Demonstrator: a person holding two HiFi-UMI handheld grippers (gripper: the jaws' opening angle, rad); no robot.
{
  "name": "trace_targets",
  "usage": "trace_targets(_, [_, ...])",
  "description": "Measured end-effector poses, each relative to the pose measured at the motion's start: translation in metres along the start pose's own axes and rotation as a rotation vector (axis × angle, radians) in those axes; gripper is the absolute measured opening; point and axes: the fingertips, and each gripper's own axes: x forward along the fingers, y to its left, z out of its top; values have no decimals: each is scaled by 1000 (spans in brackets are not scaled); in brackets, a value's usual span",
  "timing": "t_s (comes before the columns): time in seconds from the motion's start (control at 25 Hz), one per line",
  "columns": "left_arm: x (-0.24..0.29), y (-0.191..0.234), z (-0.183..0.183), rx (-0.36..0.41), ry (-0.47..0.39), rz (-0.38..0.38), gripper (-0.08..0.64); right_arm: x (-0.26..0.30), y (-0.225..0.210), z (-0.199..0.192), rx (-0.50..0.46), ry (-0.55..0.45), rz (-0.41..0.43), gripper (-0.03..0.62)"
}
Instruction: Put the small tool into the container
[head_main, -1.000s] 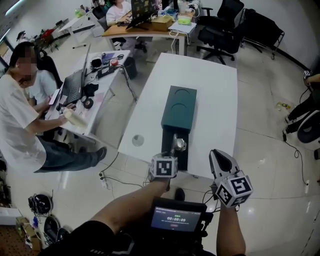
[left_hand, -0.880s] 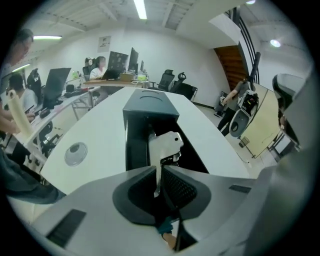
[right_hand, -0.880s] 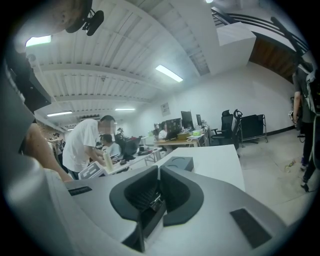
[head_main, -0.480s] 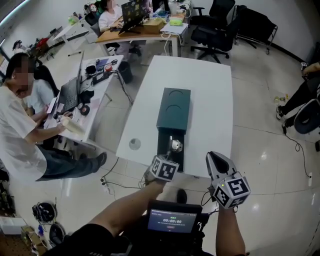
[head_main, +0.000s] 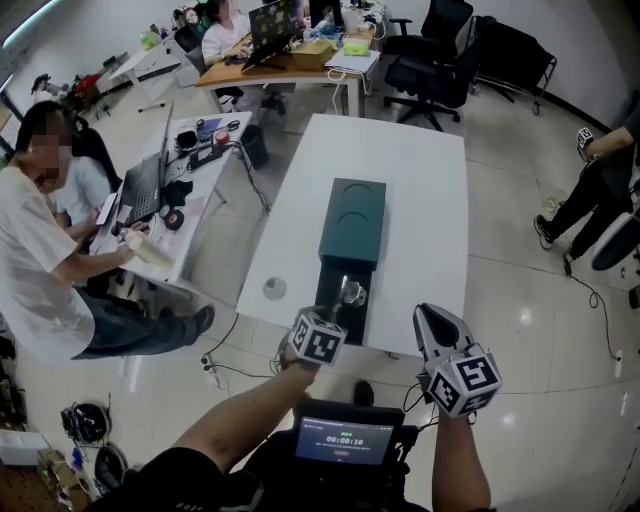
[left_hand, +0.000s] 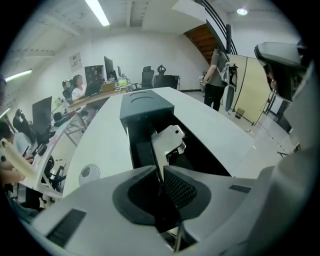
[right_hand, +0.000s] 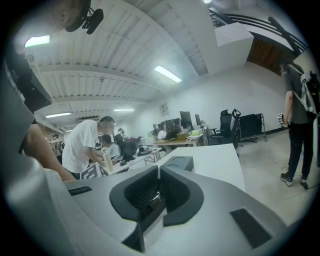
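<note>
A dark green container (head_main: 353, 220) stands lengthwise on the white table (head_main: 420, 190), its black drawer (head_main: 343, 318) pulled out toward me. My left gripper (head_main: 334, 312) is shut on the thin stem of a small silver metal tool (head_main: 350, 293), held over the open drawer. In the left gripper view the tool (left_hand: 169, 141) sticks up from the left gripper (left_hand: 161, 172) in front of the container (left_hand: 145, 107). My right gripper (head_main: 432, 322) hangs off the table's near edge, shut with nothing in it. The right gripper view shows the right gripper (right_hand: 157, 172) and the container (right_hand: 178, 163) beyond.
A small round white disc (head_main: 275, 289) lies on the table left of the drawer. Desks with seated people (head_main: 45, 220) and laptops line the left side. Office chairs (head_main: 440, 60) stand at the back. A person (head_main: 600, 170) stands on the floor at the right.
The left gripper has stayed shut on the tool over the drawer, drifting slightly left. A person has walked into view at the right. The right gripper has barely moved.
</note>
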Motion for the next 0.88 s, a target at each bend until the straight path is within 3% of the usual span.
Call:
trace_targets(0.28, [-57, 20, 10, -72, -178, -60, 69, 2, 39, 18, -35, -19, 8, 28])
trace_targets(0.52, [-142, 36, 15, -91, -429, -214, 71, -9, 98, 31, -78, -41, -7, 28])
trace_targets(0.88, [-237, 90, -24, -70, -637, -423, 69, -33, 182, 30, -110, -63, -112, 28])
